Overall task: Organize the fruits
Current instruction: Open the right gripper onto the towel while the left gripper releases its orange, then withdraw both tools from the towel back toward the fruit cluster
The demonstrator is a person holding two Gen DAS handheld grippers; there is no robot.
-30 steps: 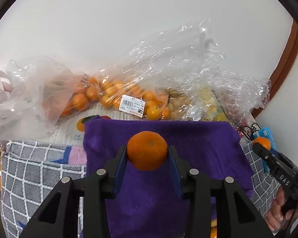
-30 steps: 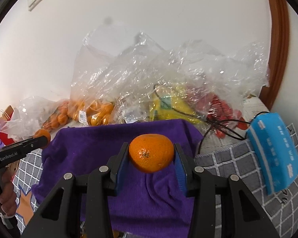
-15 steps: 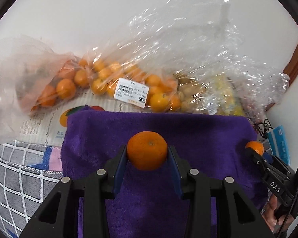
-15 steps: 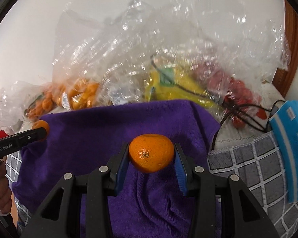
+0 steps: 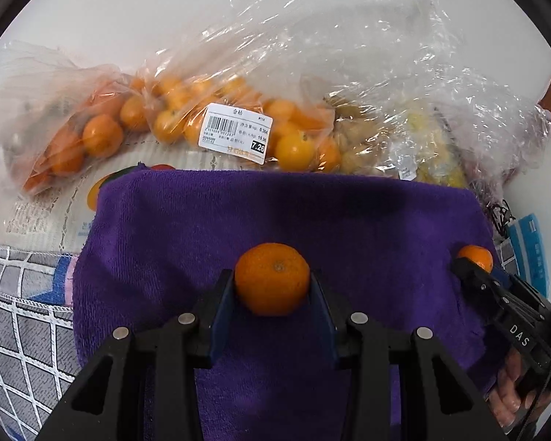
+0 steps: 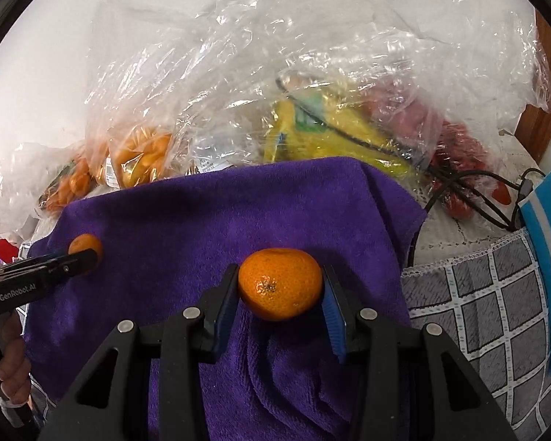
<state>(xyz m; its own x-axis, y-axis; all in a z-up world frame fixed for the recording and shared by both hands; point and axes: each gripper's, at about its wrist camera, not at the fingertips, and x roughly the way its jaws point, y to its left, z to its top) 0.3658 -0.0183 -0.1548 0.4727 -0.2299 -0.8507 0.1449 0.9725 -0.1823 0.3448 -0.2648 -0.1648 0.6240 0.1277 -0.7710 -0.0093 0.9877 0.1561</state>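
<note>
Closer to bags, each gripper clamps a tangerine.

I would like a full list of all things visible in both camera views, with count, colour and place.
mandarin in left gripper: one, orange, above the towel
mandarin in right gripper: one, orange, above the towel
towel: one, purple, spread in front of the bags
bags of small oranges: two, clear plastic, behind the towel at left
price label: one, white, on an orange bag
yellow fruit bag: one, clear, behind the towel
red fruit bag: one, clear, far right
cable: one, black, right of towel
packet: one, blue, right edge
checked cloth: grey, under the towel
left gripper: black, shut
right gripper: black, shut
</note>
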